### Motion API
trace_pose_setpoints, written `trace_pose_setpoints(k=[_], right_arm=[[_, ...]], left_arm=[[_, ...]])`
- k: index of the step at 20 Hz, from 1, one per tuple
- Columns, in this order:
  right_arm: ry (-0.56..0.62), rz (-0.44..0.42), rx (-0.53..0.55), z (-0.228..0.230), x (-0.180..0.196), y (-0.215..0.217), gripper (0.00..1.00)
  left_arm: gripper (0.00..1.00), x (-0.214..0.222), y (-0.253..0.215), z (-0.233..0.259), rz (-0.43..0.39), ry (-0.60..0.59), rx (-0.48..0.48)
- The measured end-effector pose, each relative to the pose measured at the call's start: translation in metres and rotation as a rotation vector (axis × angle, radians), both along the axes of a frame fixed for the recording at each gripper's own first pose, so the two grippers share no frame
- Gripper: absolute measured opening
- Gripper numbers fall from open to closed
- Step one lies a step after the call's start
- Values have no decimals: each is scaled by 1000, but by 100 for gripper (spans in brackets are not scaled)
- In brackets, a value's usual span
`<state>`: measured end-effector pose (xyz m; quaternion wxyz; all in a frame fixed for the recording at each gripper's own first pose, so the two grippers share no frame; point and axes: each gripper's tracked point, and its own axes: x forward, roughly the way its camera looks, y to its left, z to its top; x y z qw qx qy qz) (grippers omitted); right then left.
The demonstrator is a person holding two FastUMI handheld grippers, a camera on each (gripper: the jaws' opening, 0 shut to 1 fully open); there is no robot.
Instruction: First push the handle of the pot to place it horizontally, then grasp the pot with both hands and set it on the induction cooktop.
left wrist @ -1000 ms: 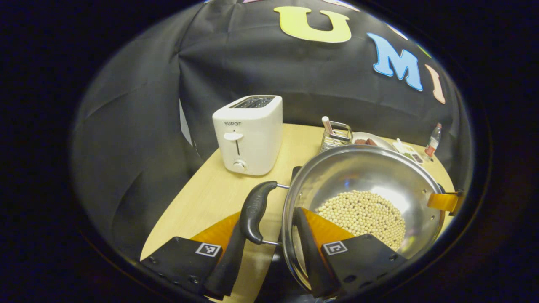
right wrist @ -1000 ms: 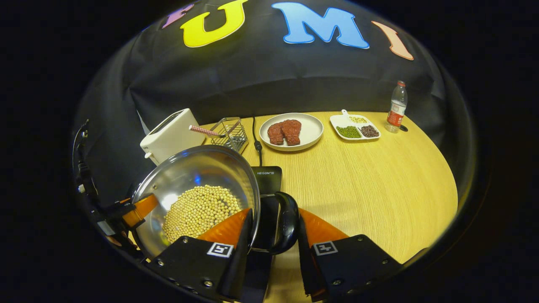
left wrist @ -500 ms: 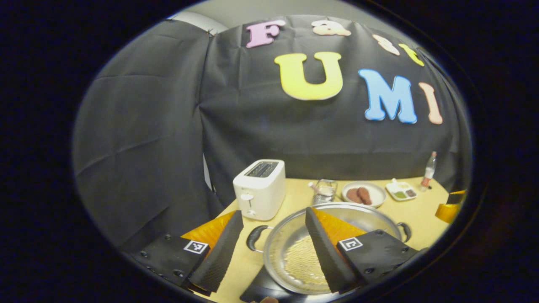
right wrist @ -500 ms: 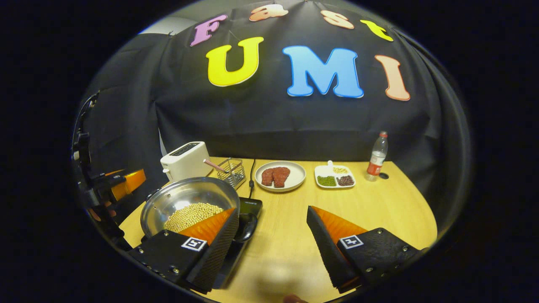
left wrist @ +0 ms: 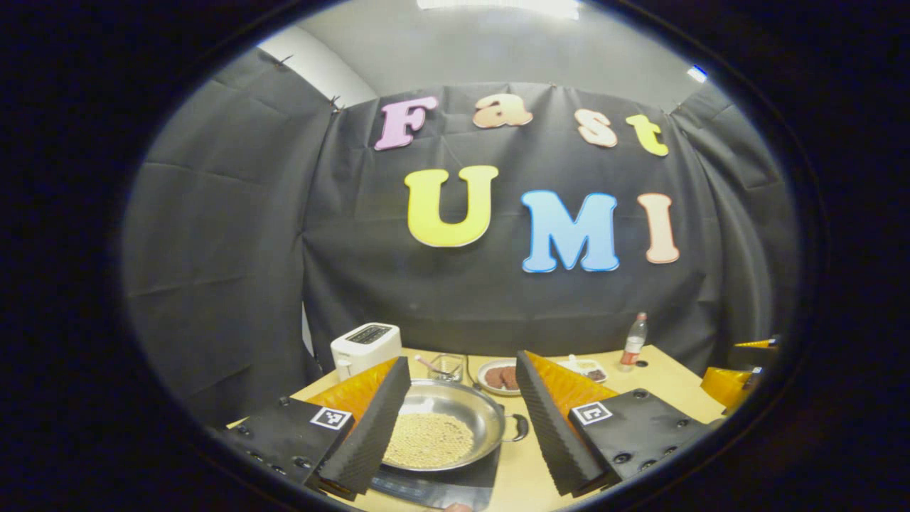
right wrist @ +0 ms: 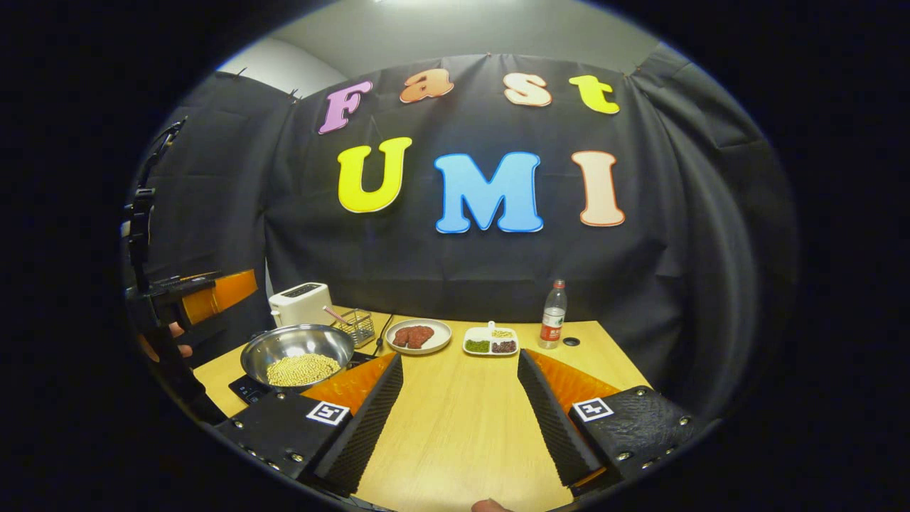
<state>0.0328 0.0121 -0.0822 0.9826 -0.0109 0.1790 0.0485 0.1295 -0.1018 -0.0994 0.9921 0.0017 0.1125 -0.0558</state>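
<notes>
A steel pot (left wrist: 435, 427) holding pale beans sits on the black induction cooktop (left wrist: 490, 471), its black side handle (left wrist: 521, 427) pointing right. My left gripper (left wrist: 462, 361) is open, held back and above the pot, with nothing between its fingers. In the right gripper view the pot (right wrist: 297, 347) stands at the left on the cooktop (right wrist: 245, 388). My right gripper (right wrist: 460, 358) is open over bare table (right wrist: 455, 427), to the right of the pot. The left gripper (right wrist: 210, 295) shows at the far left, held by a hand (right wrist: 167, 343).
Behind the pot stand a white toaster (right wrist: 302, 302) and a wire basket (right wrist: 353, 326). Farther right lie a plate of meat (right wrist: 419, 336), a divided dish (right wrist: 490, 343) and a bottle (right wrist: 552, 314). The right gripper (left wrist: 732, 373) shows at the right edge.
Both grippers have let go of the pot's handles, opened, and drawn back and up. The pot now rests on the cooktop.
</notes>
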Motion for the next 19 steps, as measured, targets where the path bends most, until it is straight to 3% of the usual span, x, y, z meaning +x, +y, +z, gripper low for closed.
trace_pose_setpoints(k=[1, 5, 6, 13, 14, 15, 19], right_arm=[[-23, -10, -9, 9, -6, -12, 98], [-65, -5, -20, 28, -25, -32, 98], [-76, -4, -23, 33, -29, -35, 98], [-175, -31, -2, 68, -34, -29, 98], [-180, -37, -6, 69, -36, -30, 98], [-194, -37, 1, 75, -34, -26, 98], [-240, -46, 22, 94, -32, -21, 98]], left_arm=[[93, -12, -14, 7, -14, -10, -4], [100, -46, -35, 41, -46, -54, -2], [97, -53, -37, 50, -53, -70, -5], [97, -63, -12, 93, -18, -184, -6], [90, -65, -10, 95, -17, -188, -17], [100, -68, -9, 96, -20, -189, -25], [100, -73, -5, 94, -24, -188, -38]])
